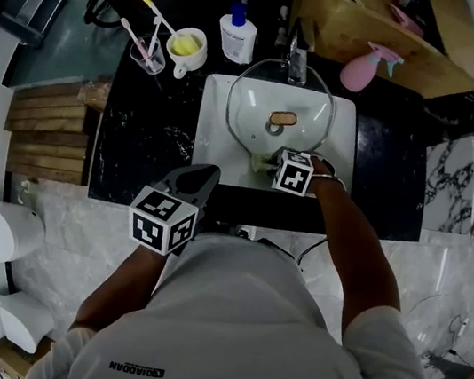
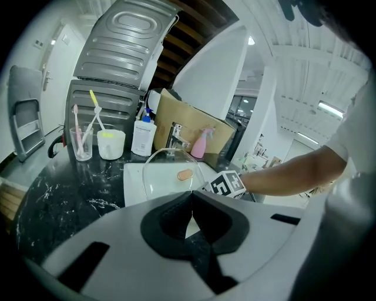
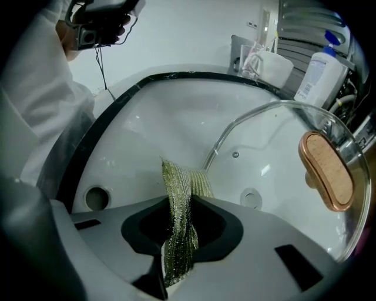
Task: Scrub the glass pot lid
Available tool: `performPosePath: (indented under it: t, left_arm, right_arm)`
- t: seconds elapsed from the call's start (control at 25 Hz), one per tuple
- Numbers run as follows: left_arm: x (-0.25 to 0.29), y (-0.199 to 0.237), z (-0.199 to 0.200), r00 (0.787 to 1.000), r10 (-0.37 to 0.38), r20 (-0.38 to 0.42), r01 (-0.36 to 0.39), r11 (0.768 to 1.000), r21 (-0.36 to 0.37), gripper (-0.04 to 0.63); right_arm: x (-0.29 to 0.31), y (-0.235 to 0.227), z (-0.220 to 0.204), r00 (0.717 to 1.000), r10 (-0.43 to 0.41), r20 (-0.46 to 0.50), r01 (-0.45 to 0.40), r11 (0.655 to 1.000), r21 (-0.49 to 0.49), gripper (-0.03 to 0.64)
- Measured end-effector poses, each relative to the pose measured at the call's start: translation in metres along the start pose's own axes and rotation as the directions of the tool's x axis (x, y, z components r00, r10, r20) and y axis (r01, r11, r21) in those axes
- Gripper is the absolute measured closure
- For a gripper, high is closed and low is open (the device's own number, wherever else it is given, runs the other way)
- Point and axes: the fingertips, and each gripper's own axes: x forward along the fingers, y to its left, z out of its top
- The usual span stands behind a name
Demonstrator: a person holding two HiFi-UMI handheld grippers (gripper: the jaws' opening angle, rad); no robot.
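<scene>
The glass pot lid (image 1: 278, 115) leans in the white sink (image 1: 214, 126), its tan knob (image 1: 282, 119) facing me. My right gripper (image 1: 268, 164) is low in the basin at the lid's near edge, shut on a green scouring cloth (image 3: 179, 200). In the right gripper view the cloth stands up between the jaws, with the lid (image 3: 276, 138) and knob (image 3: 325, 170) just to the right, apart from it. My left gripper (image 1: 211, 173) hovers over the counter's front edge, shut and holding nothing. Ahead of it in the left gripper view stands the lid (image 2: 170, 167).
Behind the sink stand a tap (image 1: 296, 59), a soap bottle (image 1: 236, 36), a mug (image 1: 187, 46), a toothbrush glass (image 1: 148, 53) and a pink spray bottle (image 1: 364, 69). A cardboard box (image 1: 382, 24) sits at the back right. Black marble counter (image 1: 142, 137) flanks the basin.
</scene>
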Motion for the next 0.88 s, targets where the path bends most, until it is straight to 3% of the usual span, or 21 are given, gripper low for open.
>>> performPosePath:
  t: [0.28,0.4,0.48,0.64,0.88]
  left_arm:
    - [0.001,0.01,0.01,0.998,-0.065,-0.011,0.065,0.998,0.011,0.58]
    - [0.004,0.014,0.014,0.995,-0.098,-0.023,0.099,0.995,0.027,0.58]
    - [0.008,0.014,0.016,0.992,-0.124,-0.031,0.125,0.991,0.043,0.58]
    - [0.017,0.012,0.021,0.983,-0.179,-0.032,0.181,0.981,0.064,0.58]
    - [0.023,0.005,0.019,0.977,-0.208,-0.041,0.21,0.975,0.077,0.58]
  right_arm:
    - [-0.016,-0.007,0.007,0.999,-0.043,-0.01,0.043,0.996,0.075,0.526]
    - [-0.038,-0.015,0.015,0.991,-0.134,0.021,0.129,0.978,0.163,0.528]
    - [-0.06,-0.022,0.019,0.97,-0.237,0.059,0.215,0.943,0.256,0.528]
    - [-0.113,-0.033,0.022,0.888,-0.45,0.097,0.376,0.831,0.41,0.528]
    - [-0.181,-0.071,0.01,0.717,-0.697,0.032,0.591,0.631,0.502,0.526]
